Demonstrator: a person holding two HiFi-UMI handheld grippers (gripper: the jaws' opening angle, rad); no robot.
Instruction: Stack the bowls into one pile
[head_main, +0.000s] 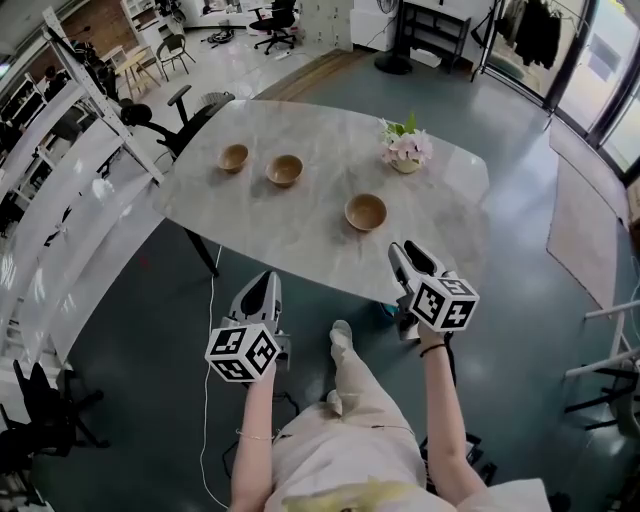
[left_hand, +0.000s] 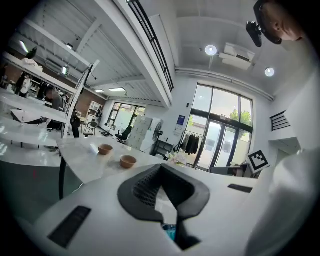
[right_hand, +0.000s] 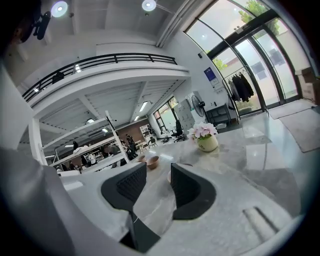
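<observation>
While the right hand-held gripper (head_main: 412, 252) gapes empty, the nearest bowl (head_main: 365, 212) seems just ahead.

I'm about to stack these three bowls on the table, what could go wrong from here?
1. The flower pot stands beyond the near bowl; an overreach by the right gripper could knock it.
2. The left gripper has its jaws together; arriving like that might shove the left bowl instead of gripping it.
3. The table looks smooth, so bowls may slide.
</observation>
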